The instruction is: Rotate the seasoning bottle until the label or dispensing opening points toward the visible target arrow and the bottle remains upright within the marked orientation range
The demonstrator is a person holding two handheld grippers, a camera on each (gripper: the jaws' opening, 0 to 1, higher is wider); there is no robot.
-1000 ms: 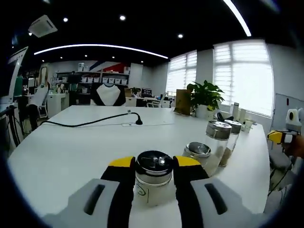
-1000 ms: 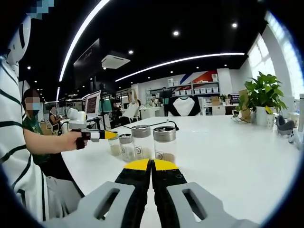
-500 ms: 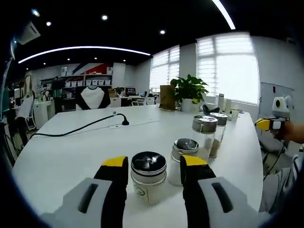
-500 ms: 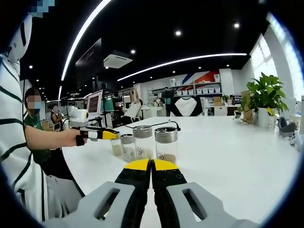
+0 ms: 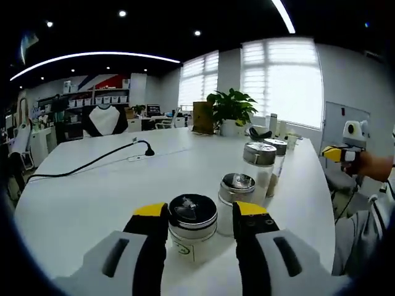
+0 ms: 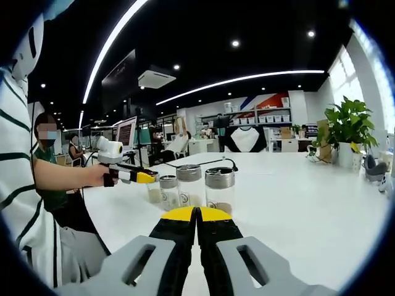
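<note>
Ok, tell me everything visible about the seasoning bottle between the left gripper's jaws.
The seasoning bottle is short, of clear glass or plastic, with a shiny dark metal lid and a small round mark low on its side. It stands upright on the white table, nearest of a row of four. The left gripper brackets it, jaws open, gaps showing on both sides.

Bright window glare, fisheye-warped edges

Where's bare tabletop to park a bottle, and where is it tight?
Bare: the white table between the black cable and the left gripper, and right of the bottle row toward the plant. Crowded: the bottles stand shoulder to shoulder.
</note>
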